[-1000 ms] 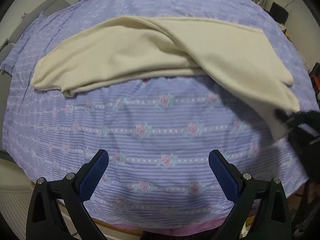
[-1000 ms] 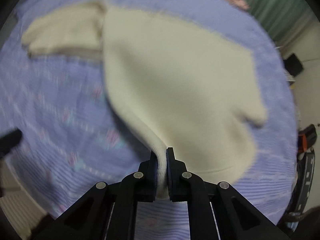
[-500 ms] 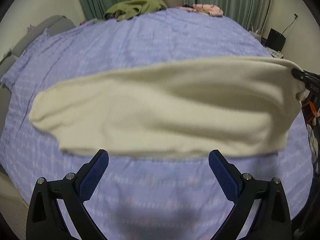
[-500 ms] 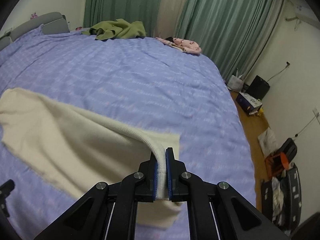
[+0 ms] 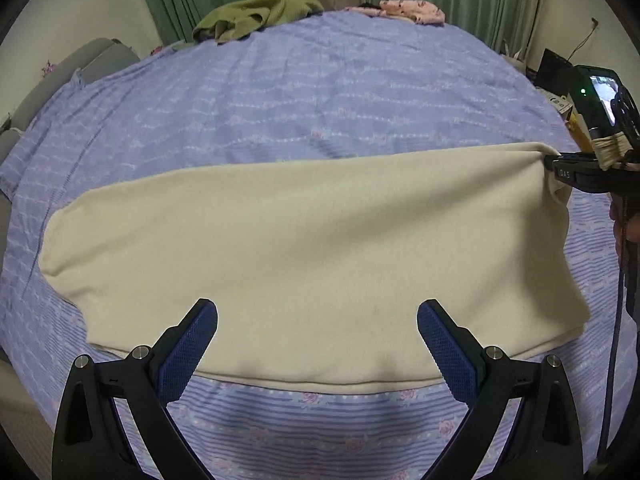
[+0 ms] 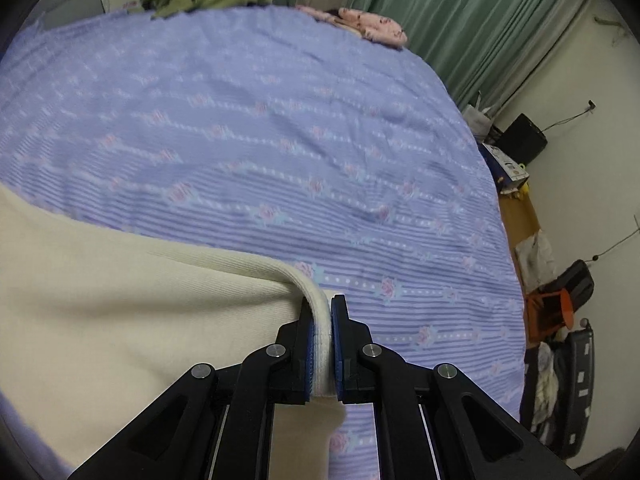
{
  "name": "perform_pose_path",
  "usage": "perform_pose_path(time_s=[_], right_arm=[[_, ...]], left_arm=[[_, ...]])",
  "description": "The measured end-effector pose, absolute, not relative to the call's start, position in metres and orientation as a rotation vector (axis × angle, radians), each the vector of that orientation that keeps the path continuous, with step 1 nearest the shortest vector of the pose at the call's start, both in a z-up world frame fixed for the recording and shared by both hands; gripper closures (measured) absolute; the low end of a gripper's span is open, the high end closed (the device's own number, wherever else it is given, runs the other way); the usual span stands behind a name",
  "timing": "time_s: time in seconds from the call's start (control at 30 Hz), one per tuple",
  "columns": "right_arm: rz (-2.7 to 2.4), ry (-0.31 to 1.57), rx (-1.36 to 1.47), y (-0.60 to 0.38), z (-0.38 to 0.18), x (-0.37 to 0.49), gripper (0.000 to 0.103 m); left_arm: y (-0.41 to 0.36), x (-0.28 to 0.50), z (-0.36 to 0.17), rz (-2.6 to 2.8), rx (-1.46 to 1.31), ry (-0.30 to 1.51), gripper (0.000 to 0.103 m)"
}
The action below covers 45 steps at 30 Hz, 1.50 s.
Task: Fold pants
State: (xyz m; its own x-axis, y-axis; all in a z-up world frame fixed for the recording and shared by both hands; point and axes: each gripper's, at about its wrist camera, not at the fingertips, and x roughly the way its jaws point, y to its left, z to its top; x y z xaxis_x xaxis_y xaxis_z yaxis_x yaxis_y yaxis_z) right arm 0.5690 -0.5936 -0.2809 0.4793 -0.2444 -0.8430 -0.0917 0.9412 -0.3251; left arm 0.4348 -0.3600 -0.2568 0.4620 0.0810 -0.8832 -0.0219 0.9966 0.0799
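A: What's hard to read?

B: The pants [image 5: 304, 248] show no separate legs, just one cream band. The right wrist view cuts off their left part, and the clutter on the floor [image 6: 520, 216] by the wall is unclear.

A: The setting?

B: A bed [image 5: 320, 92] under a lilac rose-striped sheet, green curtains [image 6: 460, 12] behind, olive clothing [image 5: 256, 12] at its far edge.

A: The pants?

B: On the bed's near half, long axis left to right.

A: Grippers?

B: The right gripper [image 6: 330, 320] has its fingers pinching the ribbed edge at the pants' right end; the left gripper [image 5: 318, 344] hovers, fingers spread, empty.
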Motion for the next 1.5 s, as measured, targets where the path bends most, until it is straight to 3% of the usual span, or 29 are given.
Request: perform_pose_path(time_s=[0.1,0.2,0.23,0.57,0.9,1.13,1.5], right_arm=[[-0.123,1.100,-0.369,-0.596,-0.292,0.575,0.085],[-0.205,1.073,-0.367,-0.605,-0.287,0.572,0.039],[-0.234,1.049,-0.356,-0.611,-0.280,0.569,0.035],[-0.178,0.935,-0.181,-0.626,-0.195,0.466,0.035],[0.035,0.818,-0.133,-0.538,-0.106,0.325,0.030],[0.192,0.796,-0.090,-0.445,-0.073,0.266,0.025],[0.251,0.794,0.003,-0.262,-0.065,0.221,0.025]], left_arm=[[-0.362,0.437,-0.262,0.075,0.063,1.103,0.001],[-0.364,0.435,-0.257,0.072,0.059,1.094,0.001],[-0.364,0.434,-0.254,0.072,0.062,1.087,0.001],[-0.354,0.391,-0.194,0.012,0.045,0.966,0.001],[-0.294,0.298,-0.106,-0.015,0.009,0.826,0.000],[-0.203,0.236,-0.070,0.000,-0.095,0.762,0.000],[0.009,0.191,-0.074,0.075,-0.109,0.776,0.000]])
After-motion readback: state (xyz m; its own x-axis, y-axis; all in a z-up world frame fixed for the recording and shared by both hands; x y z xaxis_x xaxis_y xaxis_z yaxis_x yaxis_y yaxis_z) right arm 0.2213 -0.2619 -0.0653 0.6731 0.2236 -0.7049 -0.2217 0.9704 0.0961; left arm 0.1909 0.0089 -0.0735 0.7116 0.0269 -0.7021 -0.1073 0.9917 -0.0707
